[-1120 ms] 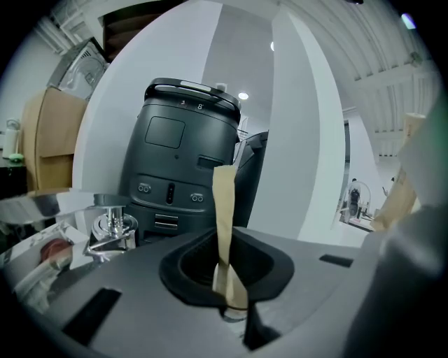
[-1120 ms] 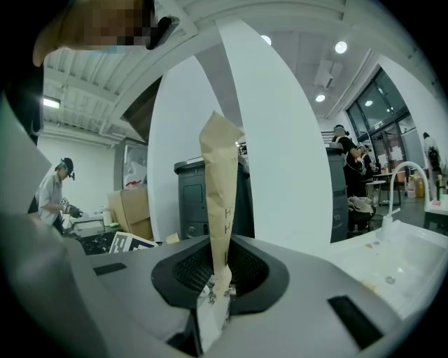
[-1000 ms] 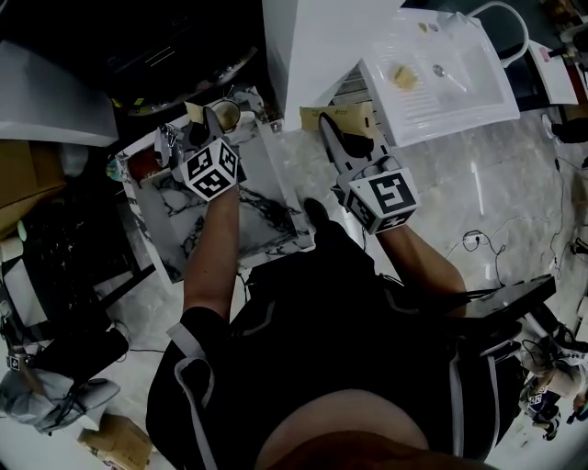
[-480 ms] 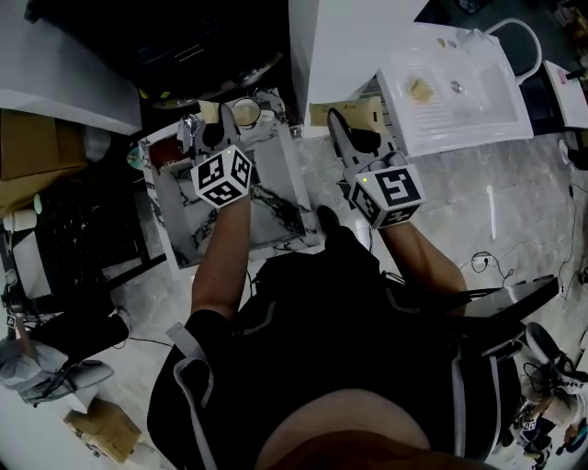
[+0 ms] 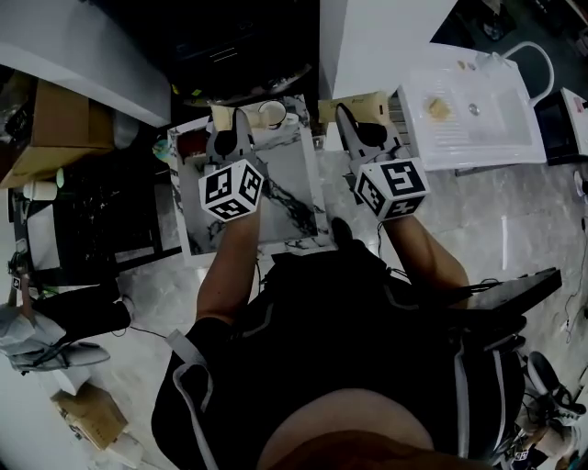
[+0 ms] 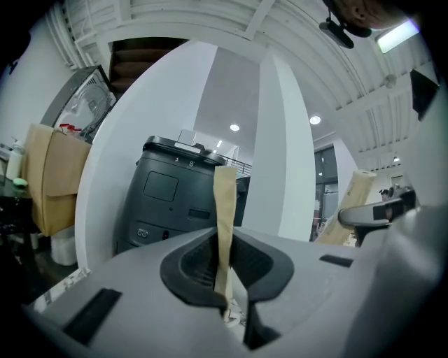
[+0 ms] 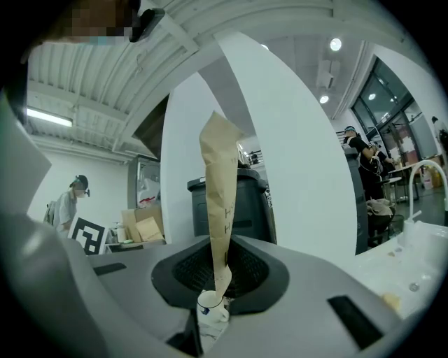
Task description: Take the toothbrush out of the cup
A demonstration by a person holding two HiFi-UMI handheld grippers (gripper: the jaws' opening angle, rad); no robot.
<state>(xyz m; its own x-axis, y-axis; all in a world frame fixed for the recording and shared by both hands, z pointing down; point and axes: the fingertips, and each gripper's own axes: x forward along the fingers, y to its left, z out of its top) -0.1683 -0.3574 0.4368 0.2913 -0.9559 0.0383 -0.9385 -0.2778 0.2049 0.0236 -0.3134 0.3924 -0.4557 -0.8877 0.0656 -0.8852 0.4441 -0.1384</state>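
My left gripper (image 6: 224, 271) has risen, clenched on what I take for the paper-sleeved toothbrush (image 6: 225, 206), now clear of the white cup (image 5: 271, 113); extraction looks done. Right gripper (image 7: 218, 274) stays clamped on a kraft paper packet (image 7: 220, 185)

Floor: pale marble-look tiles (image 5: 514, 211). White pillar (image 5: 367, 37). White sink unit (image 5: 459, 138). Marble-top table (image 5: 294, 174). Cardboard boxes (image 5: 50, 128). Dk grey bin (image 6: 175, 203). Slatted white ceiling (image 6: 175, 14) w/ recessed spots (image 6: 234, 128). Glazed wall (image 7: 395, 105), far right.

L gripper (image 5: 231, 136) w/ wrapped toothbrush (image 6: 224, 203) rose, away from cup (image 5: 271, 113); R gripper (image 5: 355, 128) slightly.
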